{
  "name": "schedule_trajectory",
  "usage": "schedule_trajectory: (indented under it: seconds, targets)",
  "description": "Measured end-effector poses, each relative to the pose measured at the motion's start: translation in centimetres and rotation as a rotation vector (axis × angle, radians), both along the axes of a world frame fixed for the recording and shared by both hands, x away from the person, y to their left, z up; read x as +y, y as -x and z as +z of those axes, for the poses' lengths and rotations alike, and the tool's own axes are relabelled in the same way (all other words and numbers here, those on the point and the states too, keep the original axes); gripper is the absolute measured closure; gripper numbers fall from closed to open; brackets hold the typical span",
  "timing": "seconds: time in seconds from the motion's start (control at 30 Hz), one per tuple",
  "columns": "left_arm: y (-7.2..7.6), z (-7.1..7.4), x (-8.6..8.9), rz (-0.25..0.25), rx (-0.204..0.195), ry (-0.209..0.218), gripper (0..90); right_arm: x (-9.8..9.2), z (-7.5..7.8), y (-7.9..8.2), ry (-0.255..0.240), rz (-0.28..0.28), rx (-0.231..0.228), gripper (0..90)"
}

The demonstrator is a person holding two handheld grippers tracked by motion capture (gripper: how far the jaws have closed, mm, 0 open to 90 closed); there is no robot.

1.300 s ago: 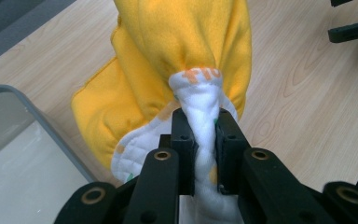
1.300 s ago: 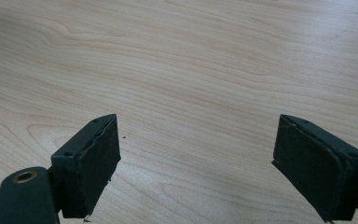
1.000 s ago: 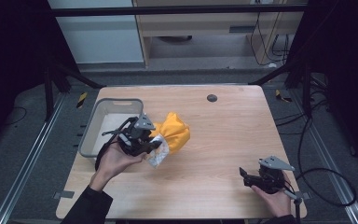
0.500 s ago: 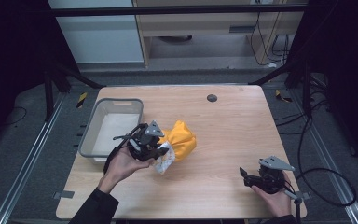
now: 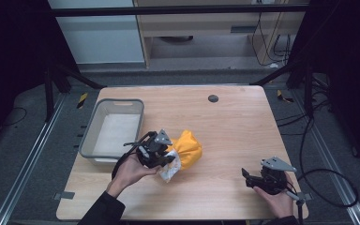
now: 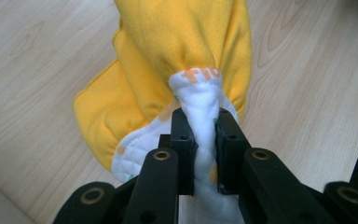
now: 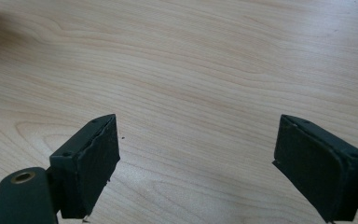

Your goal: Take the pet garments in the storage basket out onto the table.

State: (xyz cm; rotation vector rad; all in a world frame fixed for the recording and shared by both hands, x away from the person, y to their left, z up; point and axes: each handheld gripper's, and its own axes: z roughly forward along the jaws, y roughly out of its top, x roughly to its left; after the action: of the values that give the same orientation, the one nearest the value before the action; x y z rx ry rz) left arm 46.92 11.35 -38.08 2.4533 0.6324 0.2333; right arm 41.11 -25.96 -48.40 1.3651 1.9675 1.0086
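Left gripper (image 6: 200, 140) pinching yellow-and-white cloth (image 6: 186, 60) over table (image 5: 234, 126)
Bundle ahead of jaws, just right of grey bin (image 5: 91, 131); right gripper (image 7: 198, 163) spread, well apart

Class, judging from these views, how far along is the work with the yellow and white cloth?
Done: the yellow and white fleece cloth is out of the grey plastic bin and lies bunched on the wooden table. In hand: the left gripper pinches its white edge. Left, probably: spreading or folding it; the right gripper waits open over bare wood.
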Motion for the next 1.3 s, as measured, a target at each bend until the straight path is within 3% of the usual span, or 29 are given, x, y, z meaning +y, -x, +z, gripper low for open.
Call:
schedule_trajectory:
  seconds: [0.47,0.77,1.3]
  targets:
    - [-0.1,-2.3,-1.3,-0.022,0.029,-0.03,80.4,-0.2,-0.1,0.0,0.006,-0.006,-0.001,13.7]
    - [0.1,-3.5,-1.7,-0.036,0.035,-0.024,79.9,-0.1,-0.2,0.0,0.011,-0.004,-0.005,13.6]
    - [0.5,-5.0,-2.4,-0.043,0.048,-0.042,74.0,-0.1,-0.3,0.1,0.013,-0.001,0.003,13.6]
